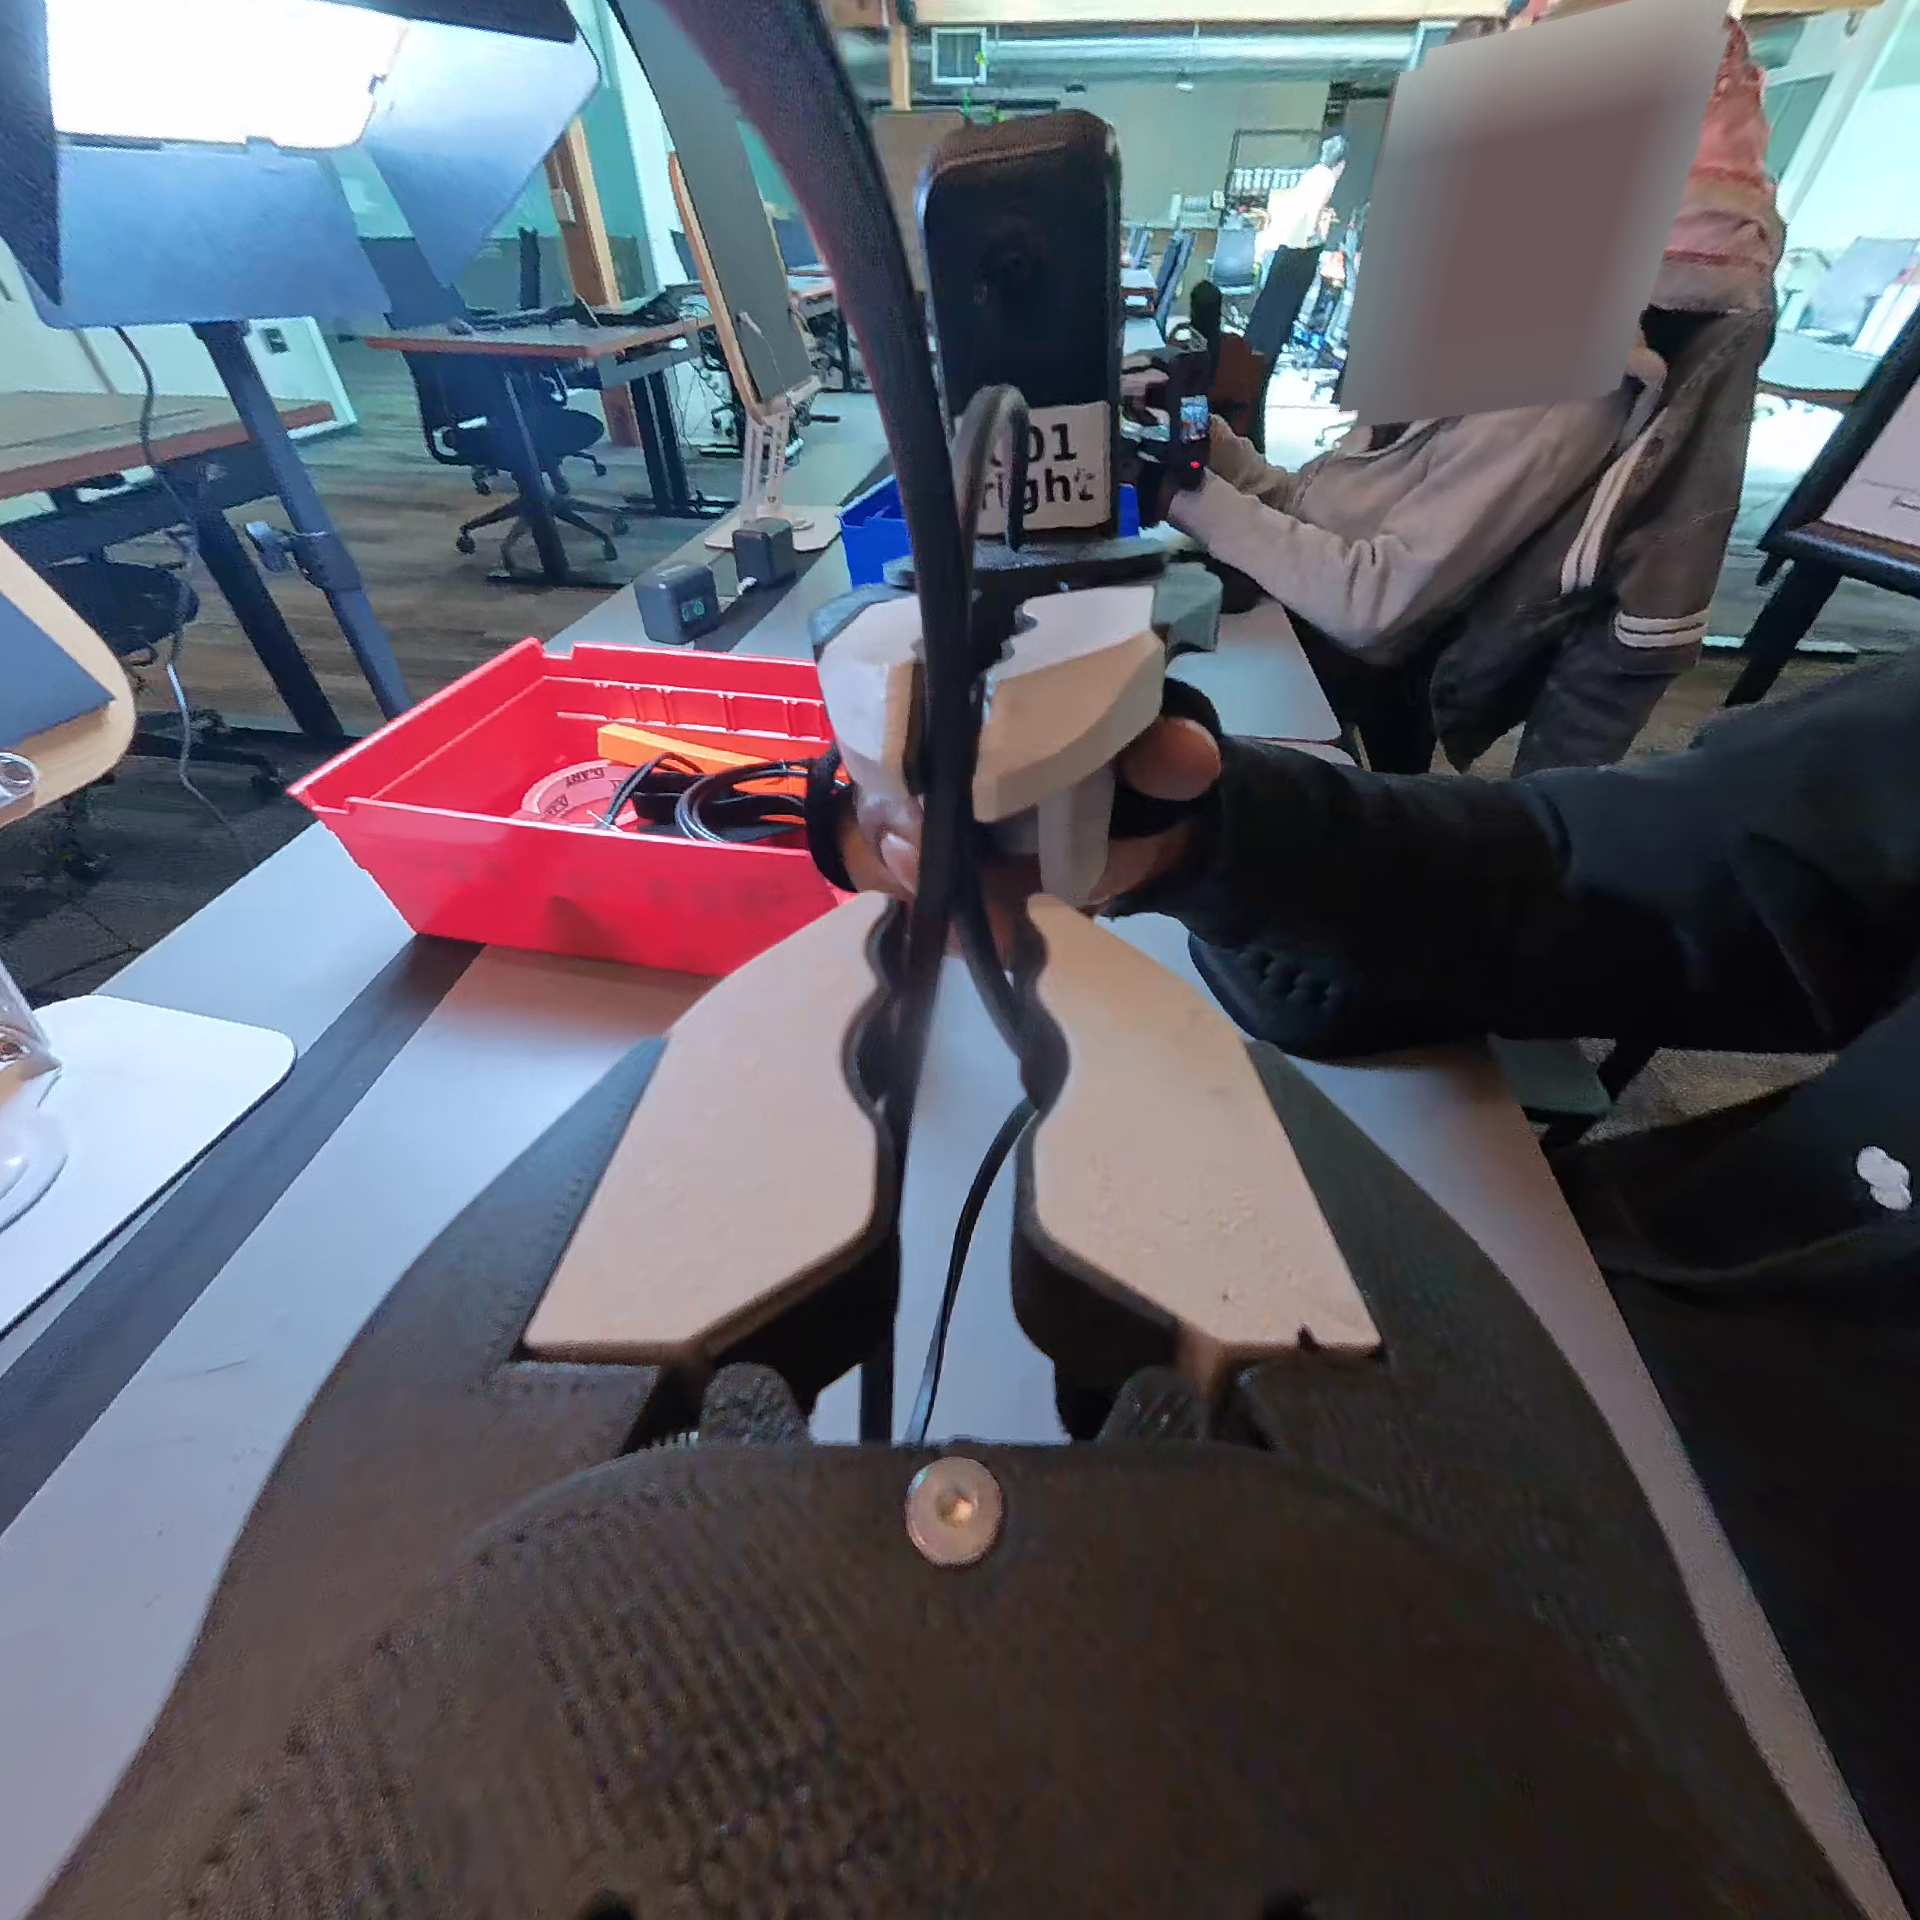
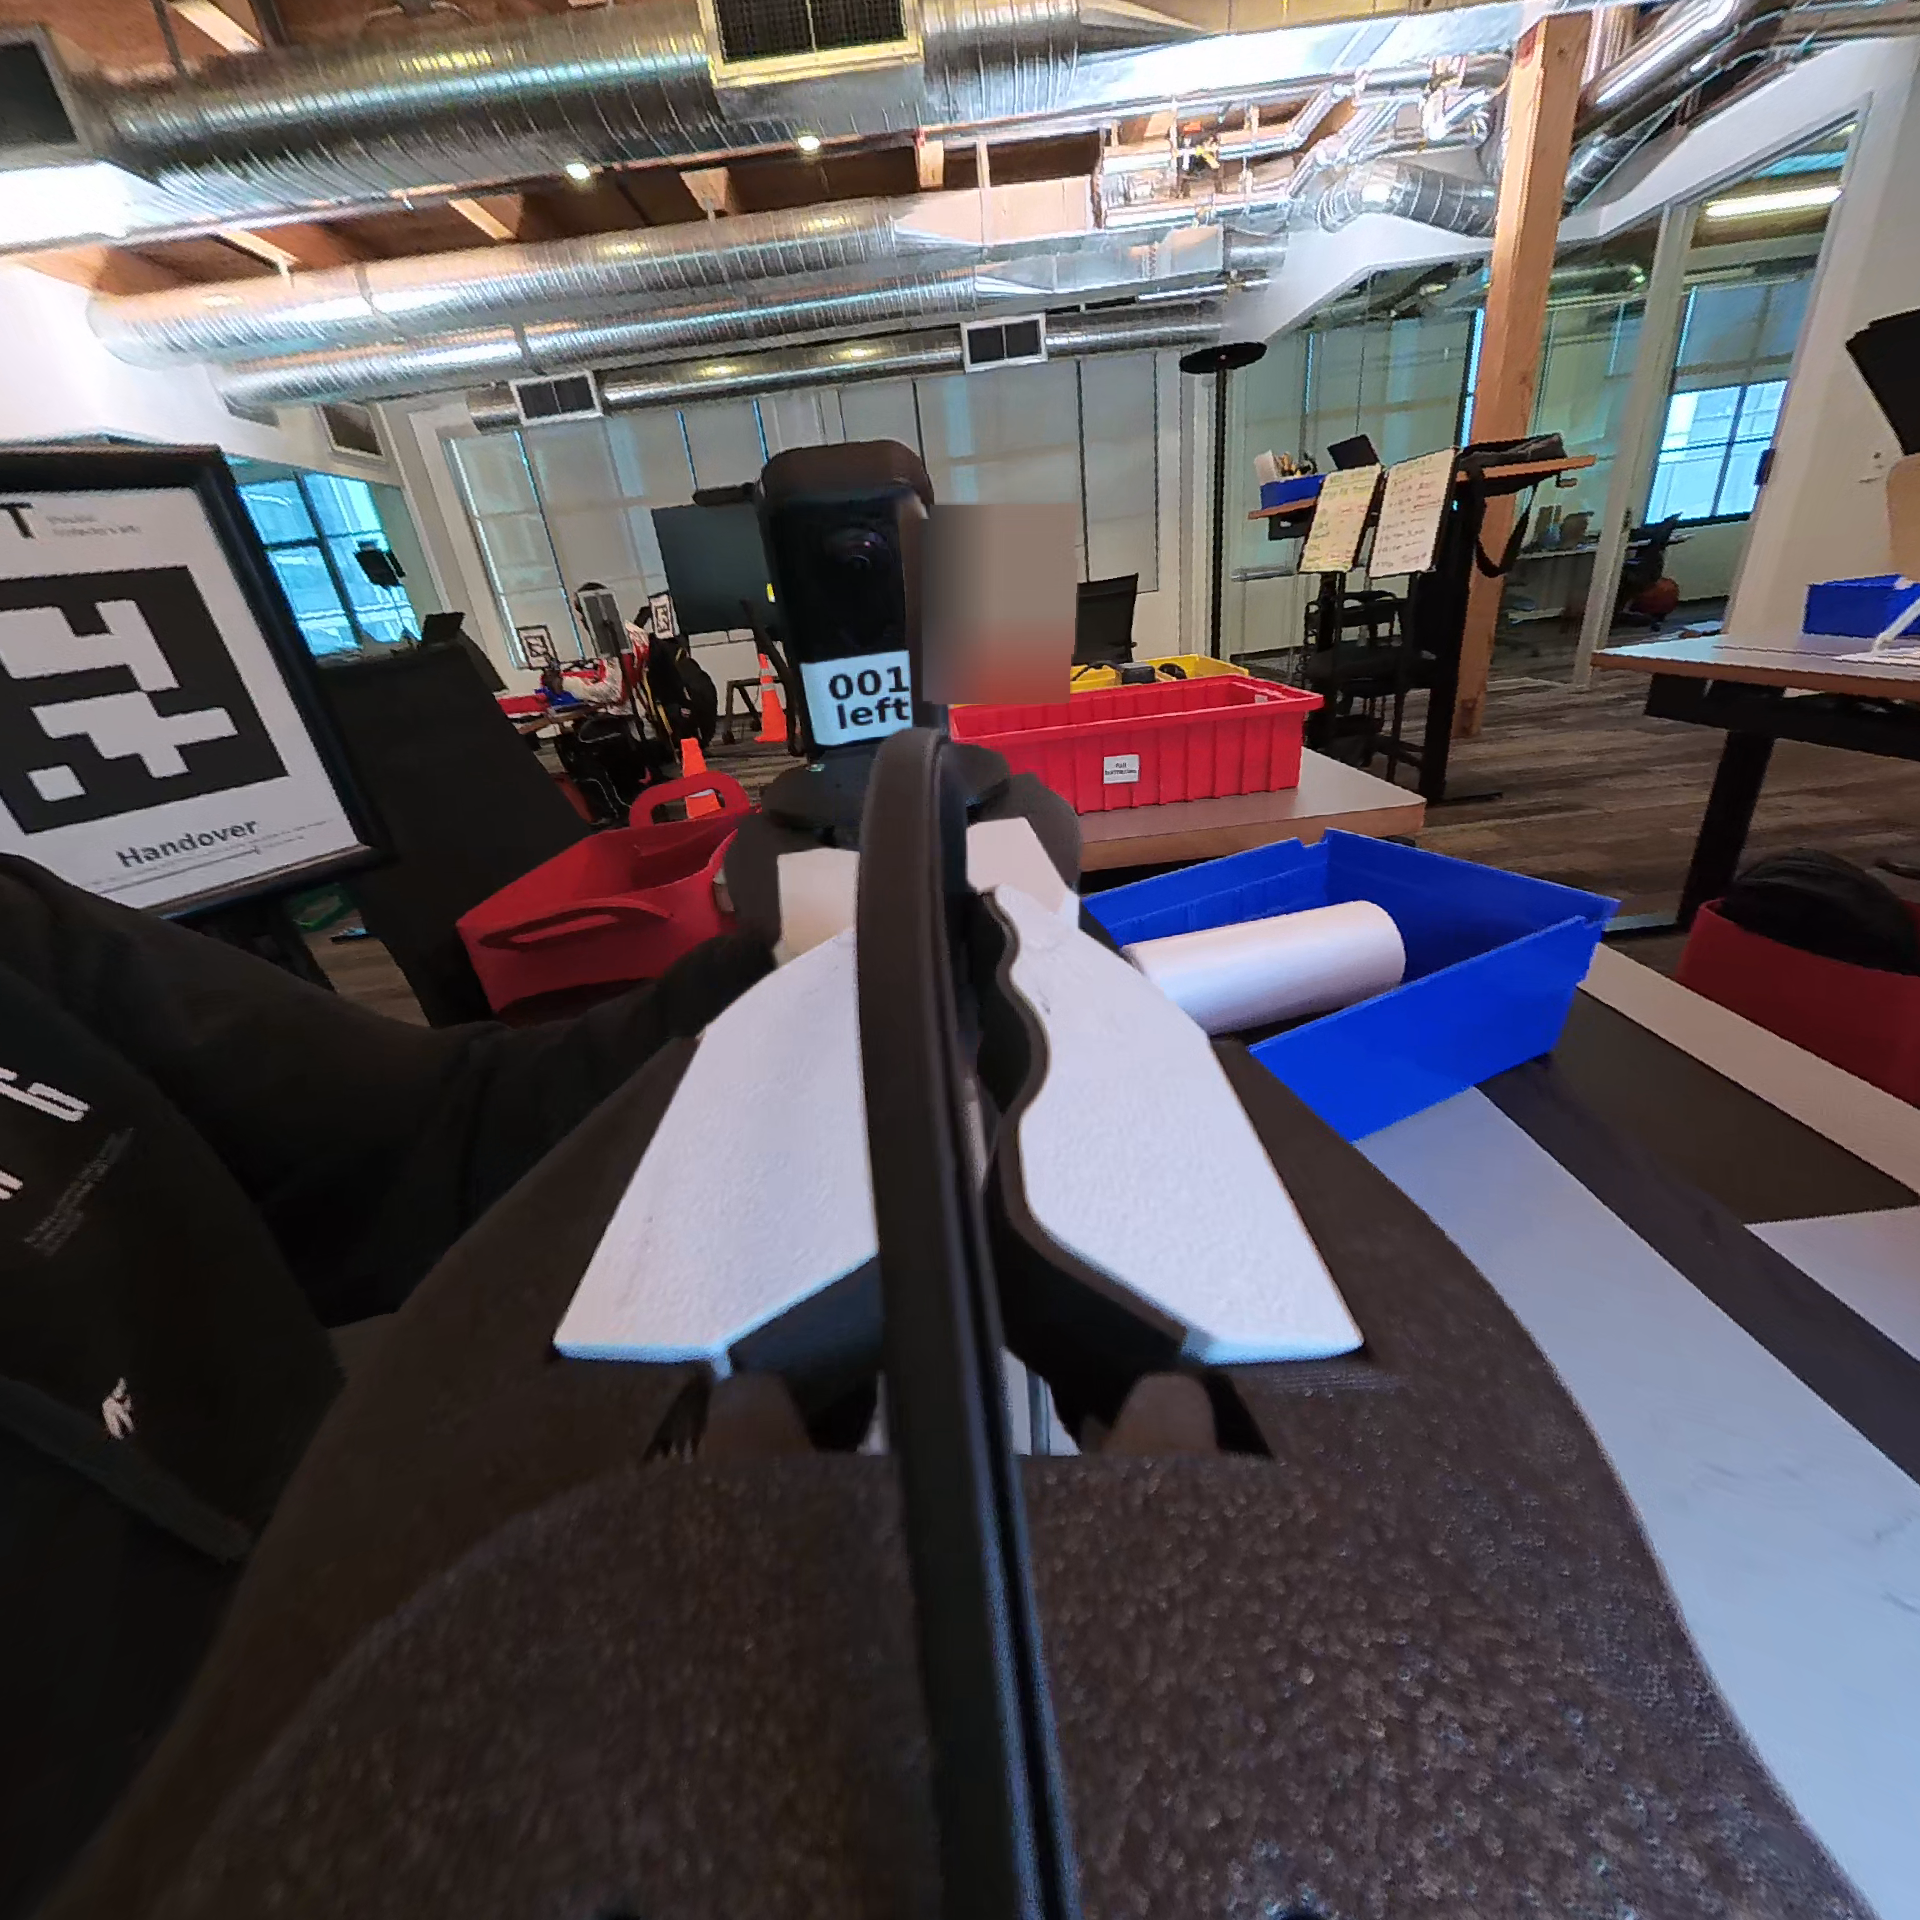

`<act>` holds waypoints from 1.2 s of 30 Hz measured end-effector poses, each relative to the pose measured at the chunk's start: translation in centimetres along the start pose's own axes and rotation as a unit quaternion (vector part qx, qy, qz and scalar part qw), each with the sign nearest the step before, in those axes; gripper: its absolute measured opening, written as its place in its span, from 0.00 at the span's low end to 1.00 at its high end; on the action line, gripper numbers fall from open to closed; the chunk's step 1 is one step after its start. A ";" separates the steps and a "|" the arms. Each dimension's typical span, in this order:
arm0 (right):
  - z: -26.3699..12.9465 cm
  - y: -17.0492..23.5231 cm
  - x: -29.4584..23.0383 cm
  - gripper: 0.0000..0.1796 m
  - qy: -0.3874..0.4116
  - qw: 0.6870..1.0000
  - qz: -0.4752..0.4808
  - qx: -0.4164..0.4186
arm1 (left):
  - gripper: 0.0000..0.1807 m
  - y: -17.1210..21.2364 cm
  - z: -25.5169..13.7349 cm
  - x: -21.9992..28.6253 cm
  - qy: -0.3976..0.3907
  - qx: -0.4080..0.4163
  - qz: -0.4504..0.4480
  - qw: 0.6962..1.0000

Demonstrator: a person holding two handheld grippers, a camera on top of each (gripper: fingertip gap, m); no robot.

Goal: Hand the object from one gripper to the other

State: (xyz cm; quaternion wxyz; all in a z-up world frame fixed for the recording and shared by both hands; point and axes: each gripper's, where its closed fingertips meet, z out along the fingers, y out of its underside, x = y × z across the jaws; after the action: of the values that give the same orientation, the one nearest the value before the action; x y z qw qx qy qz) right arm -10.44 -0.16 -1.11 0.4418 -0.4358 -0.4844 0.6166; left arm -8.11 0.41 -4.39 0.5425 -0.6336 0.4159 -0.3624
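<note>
Left wrist view: left gripper (image 1: pixel 956 997) at centre frame had its fingers nearly together, clamped on a black cable (image 1: pixel 930 748) that ran up to the top of frame and through the right gripper (image 1: pixel 961 717) facing it just above, a gloved hand (image 1: pixel 1164 800) holding that one; red bin (image 1: pixel 468 831) sat at middle left on the grey table (image 1: pixel 312 1195). Right wrist view: right gripper (image 2: pixel 935 935) at centre was pinched on the cable (image 2: pixel 940 1195) running down the middle of frame, blue bin (image 2: pixel 1455 997) with a white roll (image 2: pixel 1278 961) at middle right.
</note>
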 end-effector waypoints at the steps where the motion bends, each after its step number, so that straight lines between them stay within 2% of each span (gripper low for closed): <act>1: 0.0 -0.1 0.1 0.05 0.002 1.000 0.001 0.002 | 0.04 -0.1 0.2 -0.2 -0.004 0.005 -0.003 1.000; 6: -0.2 -0.1 0.6 0.04 0.018 1.000 0.001 -0.003 | 0.03 0.0 0.4 -0.5 -0.012 0.002 -0.013 1.000; 10: -0.7 -0.4 0.8 0.10 0.018 1.000 0.002 0.001 | 0.03 -0.6 0.2 -0.6 -0.014 0.016 -0.015 1.000; 14: -1.8 0.6 1.5 0.17 0.008 0.999 0.017 -0.030 | 0.03 -1.8 -0.7 -0.5 -0.008 0.047 -0.023 0.999; 18: -1.2 3.2 0.6 0.16 -0.045 0.996 0.021 -0.069 | 0.03 -2.3 -0.9 0.4 0.030 0.074 -0.029 0.996; 20: -0.6 4.1 -0.5 0.12 -0.083 0.994 0.025 -0.070 | 0.03 -2.3 -0.8 0.7 0.044 0.078 -0.030 0.996; 23: 0.1 4.5 -1.0 0.07 -0.095 0.993 0.026 -0.066 | 0.03 -2.1 -0.7 0.6 0.047 0.082 -0.033 0.995; 26: 0.3 4.4 -0.9 0.04 -0.081 0.994 0.010 -0.067 | 0.03 -2.2 -0.8 0.4 0.043 0.089 -0.032 0.995; 36: 1.0 4.5 -0.6 0.06 -0.036 0.995 -0.056 -0.077 | 0.03 -1.4 -0.4 0.7 0.058 0.071 -0.029 0.995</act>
State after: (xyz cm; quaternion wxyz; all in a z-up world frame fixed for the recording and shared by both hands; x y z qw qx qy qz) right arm -11.83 -1.62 -5.30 0.4226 -0.4184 -0.5697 0.5673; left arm -8.00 -0.27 -2.97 0.5502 -0.5832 0.4010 -0.4431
